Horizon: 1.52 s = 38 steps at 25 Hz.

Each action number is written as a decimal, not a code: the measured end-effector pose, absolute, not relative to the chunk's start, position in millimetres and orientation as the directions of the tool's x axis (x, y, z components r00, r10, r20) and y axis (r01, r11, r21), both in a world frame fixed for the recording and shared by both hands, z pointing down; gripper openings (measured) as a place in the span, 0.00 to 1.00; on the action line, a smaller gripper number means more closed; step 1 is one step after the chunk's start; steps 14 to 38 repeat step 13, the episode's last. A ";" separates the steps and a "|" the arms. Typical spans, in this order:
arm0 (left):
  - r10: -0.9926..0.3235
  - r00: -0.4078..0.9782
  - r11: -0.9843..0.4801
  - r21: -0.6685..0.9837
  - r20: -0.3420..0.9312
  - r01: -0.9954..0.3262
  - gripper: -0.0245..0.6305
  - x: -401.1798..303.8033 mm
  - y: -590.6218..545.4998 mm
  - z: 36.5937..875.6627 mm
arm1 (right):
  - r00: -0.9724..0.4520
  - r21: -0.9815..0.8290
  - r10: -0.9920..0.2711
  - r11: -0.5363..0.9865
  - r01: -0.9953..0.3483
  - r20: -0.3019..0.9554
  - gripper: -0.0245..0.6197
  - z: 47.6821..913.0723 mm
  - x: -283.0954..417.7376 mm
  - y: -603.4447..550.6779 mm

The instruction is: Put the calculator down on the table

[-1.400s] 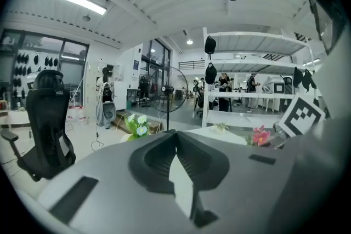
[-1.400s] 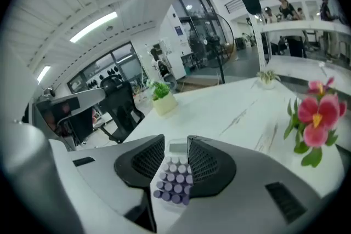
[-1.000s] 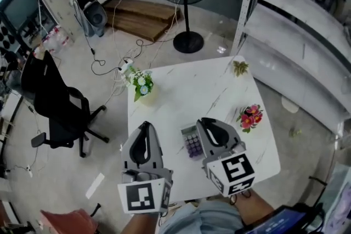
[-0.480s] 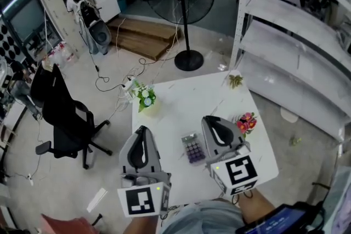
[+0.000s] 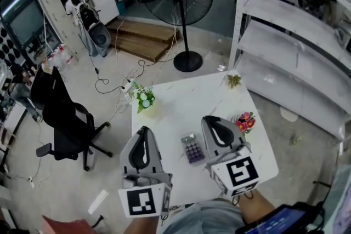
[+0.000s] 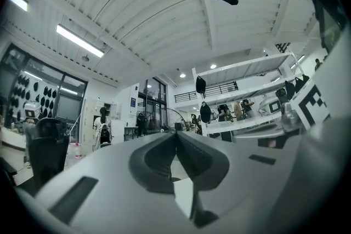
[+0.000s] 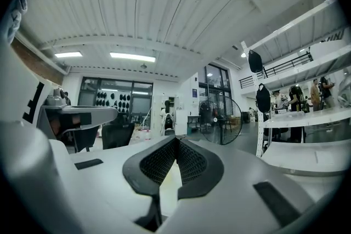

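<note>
On the counter [image 5: 189, 101] the calculator [image 5: 192, 148] lies flat, keys up, near the person's edge.

Change vs a second ago: both tools have come up and away from the counter top and now sit steady. The right tool [image 5: 208, 119] was right against the calculator then. Now it hangs just right of the calculator and, as far as the head view shows, clear of it. Its jaws have closed since. Reads as: calculator released and resting on its own, task looks done, only pull-back left.

Right tool [image 7: 175, 141]: jaws together, textured pads meeting at the tip, nothing between them, pointing out level at the room.

Left tool [image 5: 144, 130]: left of the calculator, apart from it. Its own view [image 6: 175, 134] shows the jaws together and empty too.

Neither gripper view shows the calculator.

Pink flowers [image 5: 245, 121] sit right of the calculator and white flowers [image 5: 144, 97] beyond it to the left, both untouched.
</note>
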<state>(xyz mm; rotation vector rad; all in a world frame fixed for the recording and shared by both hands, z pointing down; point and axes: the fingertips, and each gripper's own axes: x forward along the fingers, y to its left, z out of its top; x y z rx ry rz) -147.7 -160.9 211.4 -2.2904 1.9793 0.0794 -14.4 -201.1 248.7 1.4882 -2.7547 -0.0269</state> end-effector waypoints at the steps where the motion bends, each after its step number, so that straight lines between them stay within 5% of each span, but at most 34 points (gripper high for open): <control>1: -0.983 0.147 -0.142 -0.052 -0.114 -0.989 0.05 -147.1 -160.8 211.7 | -0.548 0.020 -0.836 0.548 -0.836 0.001 0.06 249.3 -14.1 -201.0; 38: -0.983 0.149 -0.145 -0.046 -0.106 -0.988 0.05 -144.0 -162.5 216.1 | -0.546 0.031 -0.838 0.546 -0.837 0.006 0.06 251.4 -11.6 -203.1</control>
